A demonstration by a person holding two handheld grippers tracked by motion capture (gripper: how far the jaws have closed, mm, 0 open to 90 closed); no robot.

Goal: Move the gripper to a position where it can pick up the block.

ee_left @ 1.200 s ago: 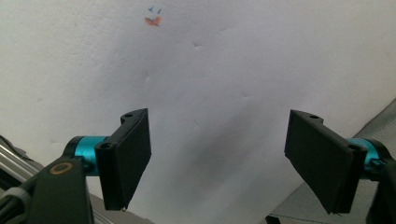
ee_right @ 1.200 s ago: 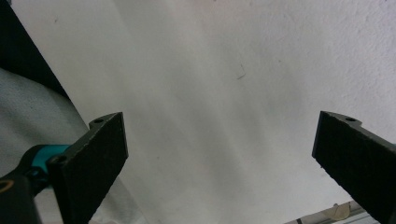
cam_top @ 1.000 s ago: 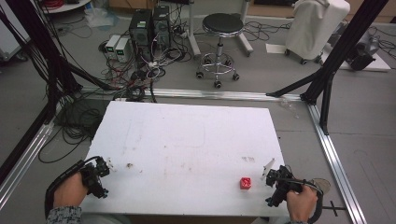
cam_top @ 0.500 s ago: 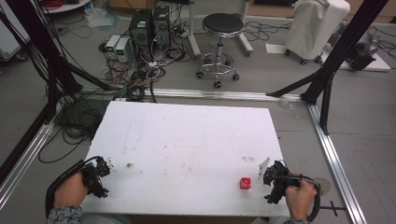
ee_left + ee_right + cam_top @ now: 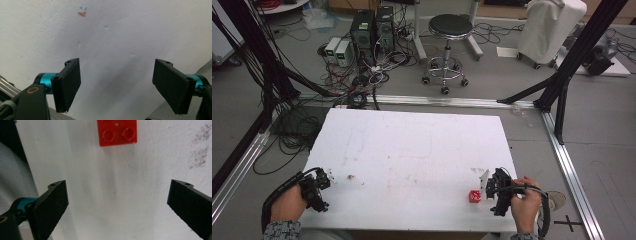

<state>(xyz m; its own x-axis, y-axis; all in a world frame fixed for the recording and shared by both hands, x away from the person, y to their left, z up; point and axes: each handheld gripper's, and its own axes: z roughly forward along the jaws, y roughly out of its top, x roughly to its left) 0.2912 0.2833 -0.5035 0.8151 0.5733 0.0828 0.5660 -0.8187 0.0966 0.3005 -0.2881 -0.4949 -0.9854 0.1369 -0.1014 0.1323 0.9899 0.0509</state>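
A small red studded brick point(image 5: 474, 196) lies on the white table point(image 5: 412, 150) near its front right. In the right gripper view the red brick point(image 5: 117, 132) sits at the top, ahead of the jaws. My right gripper point(image 5: 488, 190) is just right of the brick, pointing toward it, open with nothing between its jaws point(image 5: 117, 207). My left gripper point(image 5: 326, 181) rests at the table's front left edge, also open and empty point(image 5: 116, 85), over bare white surface.
A small orange and blue mark point(image 5: 82, 13) stains the table ahead of the left gripper. Dark smudges point(image 5: 198, 157) mark the surface right of the brick. Behind the table stand a stool point(image 5: 446, 30), computer boxes point(image 5: 371, 25) and tangled cables. A metal rail point(image 5: 572, 175) runs along the right.
My right gripper has moved left toward the red brick, closing the gap to it. The left gripper and the brick have stayed in place.
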